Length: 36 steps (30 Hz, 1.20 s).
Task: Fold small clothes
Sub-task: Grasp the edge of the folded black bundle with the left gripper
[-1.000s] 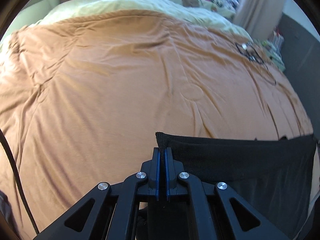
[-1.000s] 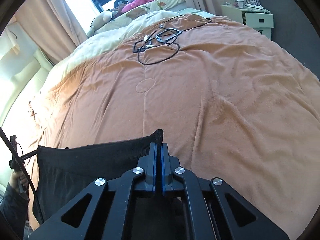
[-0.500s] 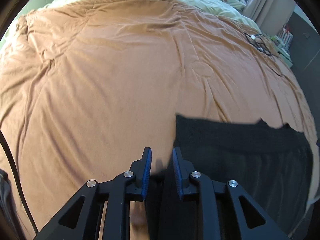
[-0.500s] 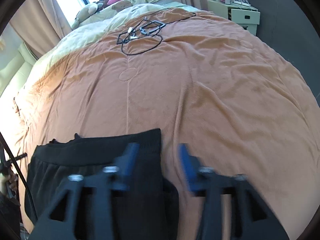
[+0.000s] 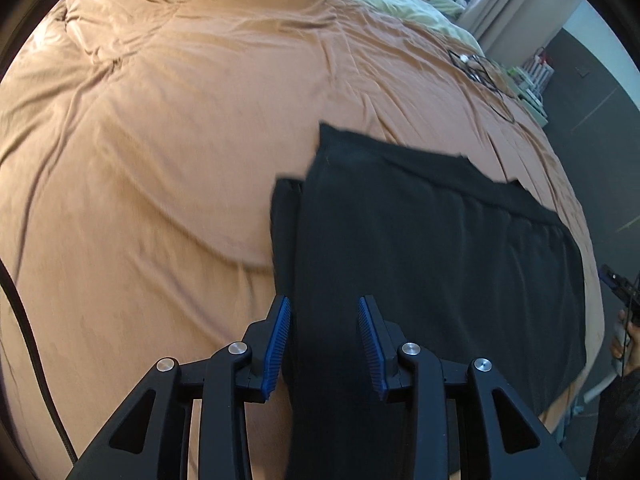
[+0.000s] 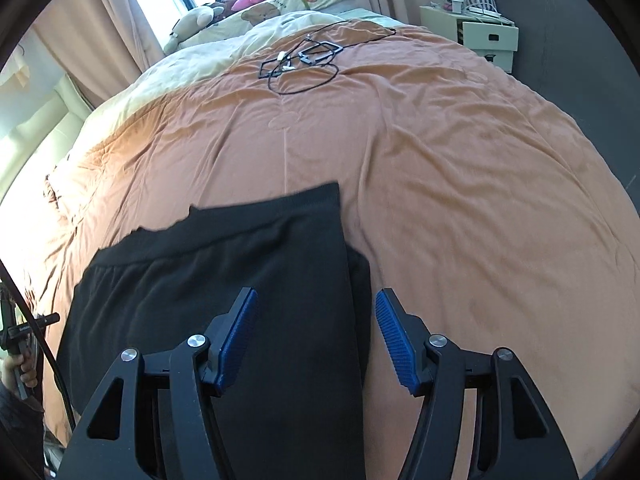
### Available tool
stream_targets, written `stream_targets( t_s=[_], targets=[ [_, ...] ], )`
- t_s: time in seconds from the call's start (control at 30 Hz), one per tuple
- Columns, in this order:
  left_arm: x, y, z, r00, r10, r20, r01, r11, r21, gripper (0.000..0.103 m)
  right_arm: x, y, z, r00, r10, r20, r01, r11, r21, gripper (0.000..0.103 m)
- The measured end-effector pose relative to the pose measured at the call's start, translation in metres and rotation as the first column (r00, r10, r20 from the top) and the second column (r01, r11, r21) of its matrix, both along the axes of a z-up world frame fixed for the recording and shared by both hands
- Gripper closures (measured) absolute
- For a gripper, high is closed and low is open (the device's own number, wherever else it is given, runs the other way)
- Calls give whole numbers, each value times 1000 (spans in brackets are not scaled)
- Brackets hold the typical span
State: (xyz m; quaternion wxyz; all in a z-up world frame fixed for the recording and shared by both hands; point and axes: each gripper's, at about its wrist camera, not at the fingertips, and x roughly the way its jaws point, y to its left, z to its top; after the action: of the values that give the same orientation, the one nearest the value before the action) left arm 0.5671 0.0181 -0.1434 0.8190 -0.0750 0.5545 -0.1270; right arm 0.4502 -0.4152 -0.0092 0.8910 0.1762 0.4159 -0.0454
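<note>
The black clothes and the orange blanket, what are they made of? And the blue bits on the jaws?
The black garment looks like a soft matte knit, probably cotton jersey: its waistband is ribbed and it drapes limply. The orange blanket seems a smooth, faintly shiny quilted fabric, judging by its fine wrinkles and stitched circles. The blue pads look like ridged rubber or plastic.

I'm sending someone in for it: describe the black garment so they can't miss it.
Look at the big orange bedspread. At its near edge lies the black garment, flat, ribbed waistband toward the pillows. It is the only dark cloth there; the tangle of black cables lies farther up.
</note>
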Motion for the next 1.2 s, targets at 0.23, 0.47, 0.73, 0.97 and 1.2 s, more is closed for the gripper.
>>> stream_targets(
  t_s=[0.23,0.47,0.73,0.97,1.2],
  targets=[
    [-42,3,-11,999,4,-39,-5,999,-32,65,-49,10,-16,999,3,-53,0,999,50,44],
    [-79,6,-23,998,-2,-63,-2,999,-52,65,-93,15,-45,992,25,-124,-12,995,103,44],
    [-104,13,-31,995,7,-98,-10,1000,-27,94,-124,15,-59,991,55,-123,-35,987,158,79],
    [-118,11,-34,995,2,-95,1,999,37,95,-135,18,-56,991,16,-134,-3,995,95,96],
    [-119,27,-34,993,67,-99,-75,994,-74,82,-152,25,-49,985,-32,-169,32,999,-8,96]
  ],
)
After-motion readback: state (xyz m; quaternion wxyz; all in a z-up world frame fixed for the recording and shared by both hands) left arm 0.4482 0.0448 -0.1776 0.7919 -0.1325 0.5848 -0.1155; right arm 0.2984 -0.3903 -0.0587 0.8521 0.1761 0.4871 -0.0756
